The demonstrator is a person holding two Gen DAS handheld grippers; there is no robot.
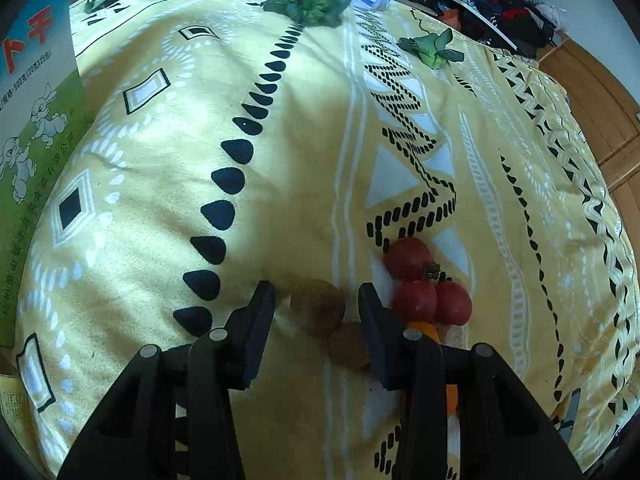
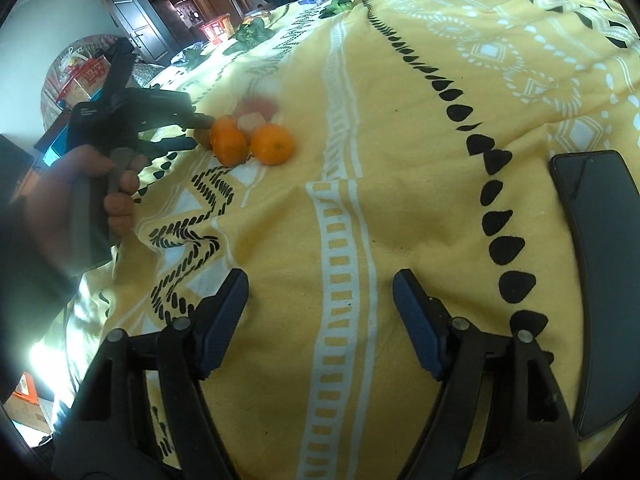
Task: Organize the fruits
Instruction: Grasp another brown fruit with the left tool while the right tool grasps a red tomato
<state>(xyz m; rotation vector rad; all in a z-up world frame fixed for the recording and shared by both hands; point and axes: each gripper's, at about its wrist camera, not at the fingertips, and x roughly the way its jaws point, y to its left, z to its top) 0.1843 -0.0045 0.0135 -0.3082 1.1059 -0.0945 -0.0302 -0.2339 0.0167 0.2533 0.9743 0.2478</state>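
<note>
On the yellow patterned bedsheet [image 1: 280, 208], the left gripper [image 1: 316, 304] has its fingers apart around a brown fuzzy kiwi [image 1: 318, 306], with a second kiwi [image 1: 349, 346] touching it at 5 o'clock. Three red tomatoes [image 1: 424, 280] cluster at 2 o'clock, two orange tangerines [image 2: 252, 144] beside them. The right gripper [image 2: 320, 304] hangs spread over bare sheet.

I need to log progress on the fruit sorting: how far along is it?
Done: three tomatoes, two kiwis and two oranges already lie clustered on the yellow blanket. In hand: the left gripper hangs open around one kiwi, gripping nothing; the right gripper is open and empty. Left: no more loose fruit shows; only leafy greens lie scattered farther off.
</note>
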